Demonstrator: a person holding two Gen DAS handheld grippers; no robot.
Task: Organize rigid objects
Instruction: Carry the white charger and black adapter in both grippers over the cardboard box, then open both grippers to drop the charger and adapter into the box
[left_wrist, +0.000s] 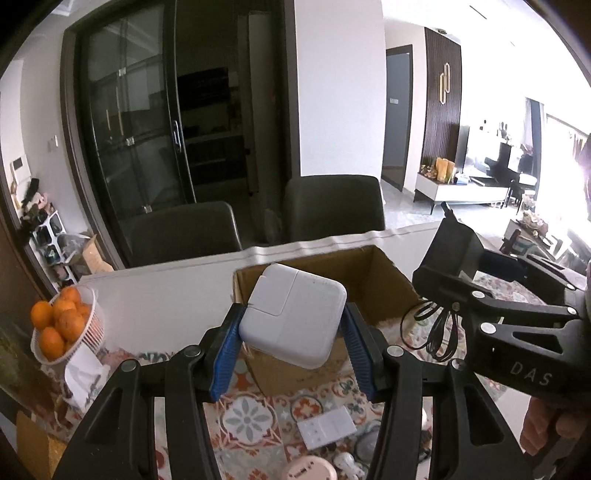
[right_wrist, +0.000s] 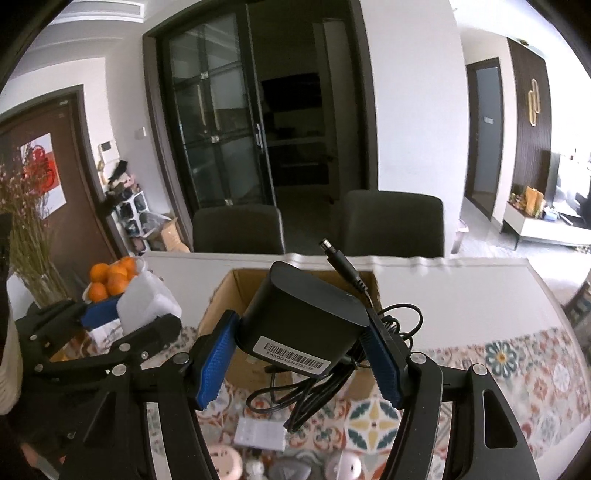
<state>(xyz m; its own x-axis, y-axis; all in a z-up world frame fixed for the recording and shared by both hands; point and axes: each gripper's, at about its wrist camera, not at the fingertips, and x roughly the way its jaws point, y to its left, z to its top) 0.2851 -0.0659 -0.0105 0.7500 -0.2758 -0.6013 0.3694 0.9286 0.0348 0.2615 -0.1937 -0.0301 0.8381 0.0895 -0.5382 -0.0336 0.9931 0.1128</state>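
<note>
My left gripper (left_wrist: 291, 332) is shut on a white square power adapter (left_wrist: 293, 319) and holds it in the air in front of an open cardboard box (left_wrist: 373, 280). My right gripper (right_wrist: 301, 350) is shut on a black power adapter (right_wrist: 303, 321) with a barcode label; its black cable (right_wrist: 314, 395) dangles below. This adapter hangs over the near side of the same box (right_wrist: 225, 295). The right gripper with the black adapter (left_wrist: 454, 254) also shows at the right of the left wrist view. The left gripper with the white adapter (right_wrist: 144, 306) shows at the left of the right wrist view.
A white basket of oranges (left_wrist: 62, 325) and a tissue pack (left_wrist: 83, 373) stand at the table's left. A white remote (left_wrist: 327, 428) and small round items (left_wrist: 308, 470) lie on the patterned tablecloth (right_wrist: 517, 365) below. Two dark chairs (left_wrist: 332, 206) stand behind the table.
</note>
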